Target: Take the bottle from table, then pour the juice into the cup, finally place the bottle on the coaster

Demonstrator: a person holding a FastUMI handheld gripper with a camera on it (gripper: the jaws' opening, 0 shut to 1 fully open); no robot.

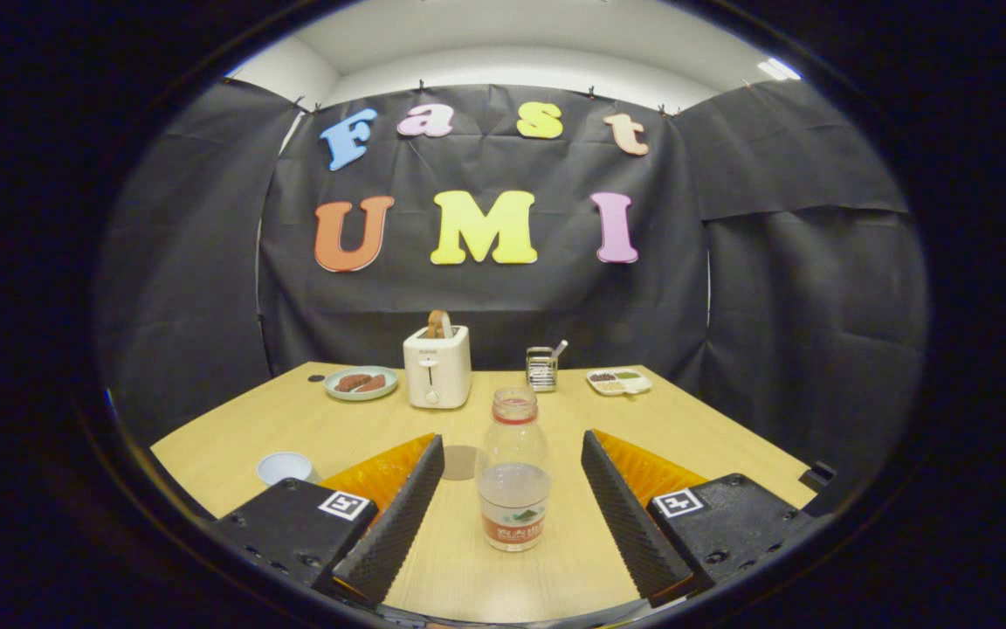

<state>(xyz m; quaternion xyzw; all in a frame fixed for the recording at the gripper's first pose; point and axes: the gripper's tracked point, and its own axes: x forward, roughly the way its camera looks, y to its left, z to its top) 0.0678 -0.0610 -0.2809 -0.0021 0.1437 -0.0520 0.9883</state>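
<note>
While the hand-held gripper (512, 515) sits low over the table (713, 428), its fingers (398, 515) are spread wide apart, touching nothing. Bottle (513, 472) stands upright between them, clear gaps on both sides. Clear plastic, no cap on, red ring at the neck, label band near the base; liquid fills roughly the lower part. Coaster (459, 462), a round brownish disc, lies flat on the table just beyond the left finger, partly hidden by it and beside the bottle. Cup (285, 467), pale and open-topped, stands further left, near the table's near edge. Farther back: white toaster (437, 367) with a slice sticking up, plate (361, 383) with sausages to its left, small metal holder (541, 368) with a utensil, divided snack tray (618, 381) at the right.
</note>
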